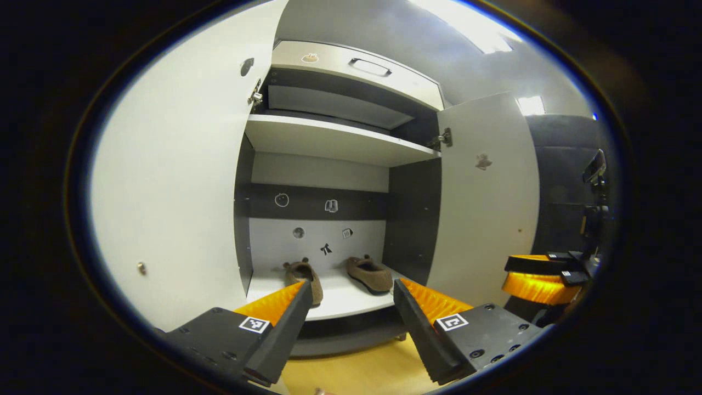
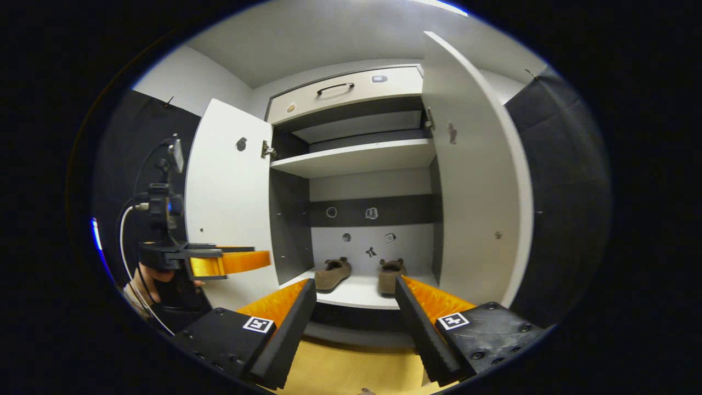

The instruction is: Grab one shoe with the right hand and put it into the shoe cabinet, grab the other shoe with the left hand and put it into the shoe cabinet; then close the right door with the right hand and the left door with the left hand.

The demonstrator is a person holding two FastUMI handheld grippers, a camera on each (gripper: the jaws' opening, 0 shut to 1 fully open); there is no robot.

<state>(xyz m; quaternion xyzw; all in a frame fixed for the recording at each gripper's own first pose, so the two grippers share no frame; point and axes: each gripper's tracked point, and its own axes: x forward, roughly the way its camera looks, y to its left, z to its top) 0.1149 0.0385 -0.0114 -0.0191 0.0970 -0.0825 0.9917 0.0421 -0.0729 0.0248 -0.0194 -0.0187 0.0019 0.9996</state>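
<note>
Two brown slippers sit side by side on the shoe cabinet's bottom shelf (image 1: 345, 300), the left slipper (image 1: 303, 277) and the right slipper (image 1: 371, 273); in the right gripper view they are the left slipper (image 2: 333, 273) and the right slipper (image 2: 390, 274). Both doors stand wide open: the left door (image 1: 175, 192) (image 2: 230, 203) and the right door (image 1: 485, 208) (image 2: 477, 192). My left gripper (image 1: 351, 296) is open in front of the cabinet, holding nothing. My right gripper (image 2: 355, 296) is open too, likewise back from the shelf. Beside the left door is the left gripper (image 2: 219, 260), held by a hand (image 2: 143, 285).
A white middle shelf (image 1: 334, 140) and a drawer with a handle (image 1: 371, 67) sit above the slippers. Wooden floor (image 1: 356, 373) lies below the cabinet. The right gripper (image 1: 540, 277) hovers by the right door's outer edge. A camera rig (image 2: 164, 203) stands left.
</note>
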